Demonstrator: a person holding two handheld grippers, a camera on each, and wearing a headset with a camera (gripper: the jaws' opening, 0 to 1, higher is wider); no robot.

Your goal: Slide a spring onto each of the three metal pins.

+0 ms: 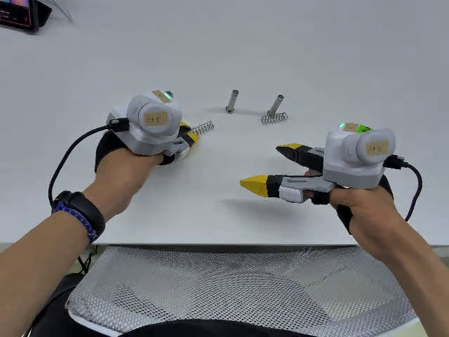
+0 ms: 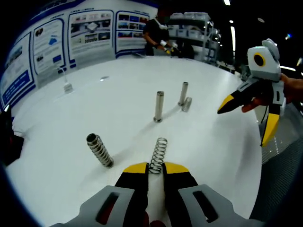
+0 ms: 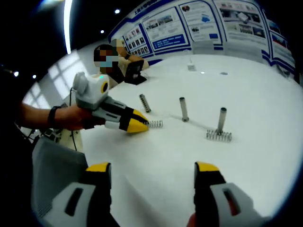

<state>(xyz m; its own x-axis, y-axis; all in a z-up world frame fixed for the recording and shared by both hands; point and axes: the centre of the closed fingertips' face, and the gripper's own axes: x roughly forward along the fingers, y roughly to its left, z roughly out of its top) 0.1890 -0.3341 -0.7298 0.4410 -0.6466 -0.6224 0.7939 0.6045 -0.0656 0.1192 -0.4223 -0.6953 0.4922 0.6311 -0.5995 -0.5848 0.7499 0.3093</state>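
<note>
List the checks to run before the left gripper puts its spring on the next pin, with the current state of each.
1. Grip: left gripper is shut on the held spring at one end: ok.
2. Target: middle pin is bare and upright: ok.
3. Near pin already carries the fitted spring: ok.
4. Alignment: the held spring points forward along the jaws, not down over the middle pin: not ok.
5. Last part: loose spring lies flat at the foot of the bare far pin: ok.
6. Right gripper is open, empty and off to the side: ok.
</note>
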